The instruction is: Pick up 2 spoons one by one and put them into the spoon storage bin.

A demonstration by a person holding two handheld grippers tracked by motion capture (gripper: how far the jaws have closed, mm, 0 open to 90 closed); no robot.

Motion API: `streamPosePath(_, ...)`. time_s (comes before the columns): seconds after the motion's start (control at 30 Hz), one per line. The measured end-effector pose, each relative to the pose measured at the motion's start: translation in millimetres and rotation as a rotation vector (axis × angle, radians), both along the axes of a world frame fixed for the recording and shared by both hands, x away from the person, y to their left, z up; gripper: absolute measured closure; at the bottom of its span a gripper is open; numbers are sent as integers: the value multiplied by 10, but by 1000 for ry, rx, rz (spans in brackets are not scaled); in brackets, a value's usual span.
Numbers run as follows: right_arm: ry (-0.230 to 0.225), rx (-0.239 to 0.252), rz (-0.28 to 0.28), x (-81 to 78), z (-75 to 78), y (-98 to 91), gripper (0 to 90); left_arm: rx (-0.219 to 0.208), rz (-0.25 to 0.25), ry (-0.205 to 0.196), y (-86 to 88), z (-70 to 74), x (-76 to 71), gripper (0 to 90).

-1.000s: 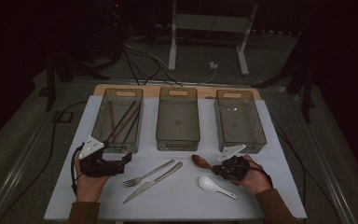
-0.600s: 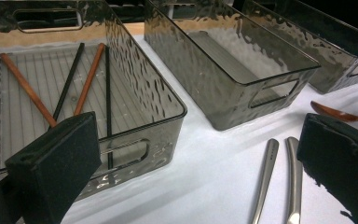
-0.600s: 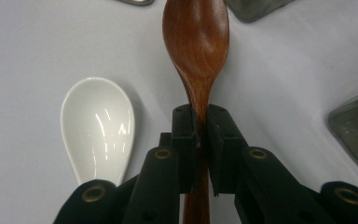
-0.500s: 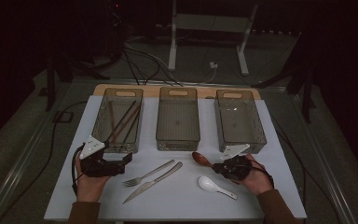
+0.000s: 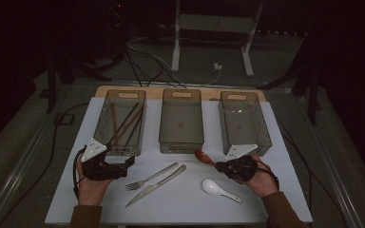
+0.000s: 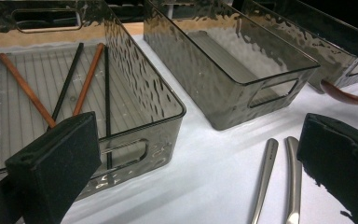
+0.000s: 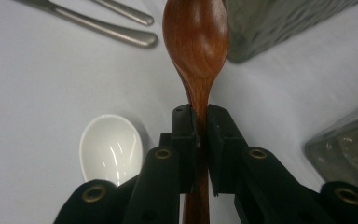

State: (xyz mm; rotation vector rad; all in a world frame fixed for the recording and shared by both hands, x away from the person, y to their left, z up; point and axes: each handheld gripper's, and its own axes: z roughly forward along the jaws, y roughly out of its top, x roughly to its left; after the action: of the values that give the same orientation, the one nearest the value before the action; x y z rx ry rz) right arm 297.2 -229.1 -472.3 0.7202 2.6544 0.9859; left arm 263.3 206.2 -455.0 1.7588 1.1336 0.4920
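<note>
The right gripper [image 7: 198,128], clamped on the wooden spoon [image 7: 196,37] by its thin neck, could let it swivel and clip the bin [image 5: 244,123] at twelve o'clock; left gripper [image 6: 205,154] gapes empty

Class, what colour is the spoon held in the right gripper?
Reddish-brown wood: the wooden spoon, clearest in the right gripper view.

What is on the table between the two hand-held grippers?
In the high view, a fork and a knife lie side by side between the left hand-held gripper and the right hand-held gripper.
</note>
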Motion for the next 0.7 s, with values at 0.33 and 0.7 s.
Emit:
streamPosePath(0.33, -28, 38, -23, 44, 138, 35, 830, 0, 0, 0, -3, -1, 0, 6)
streamPosePath(0.7, -41, 60, -82, 183, 271, 100, 830, 8, 0, -1, -11, -4, 0, 6)
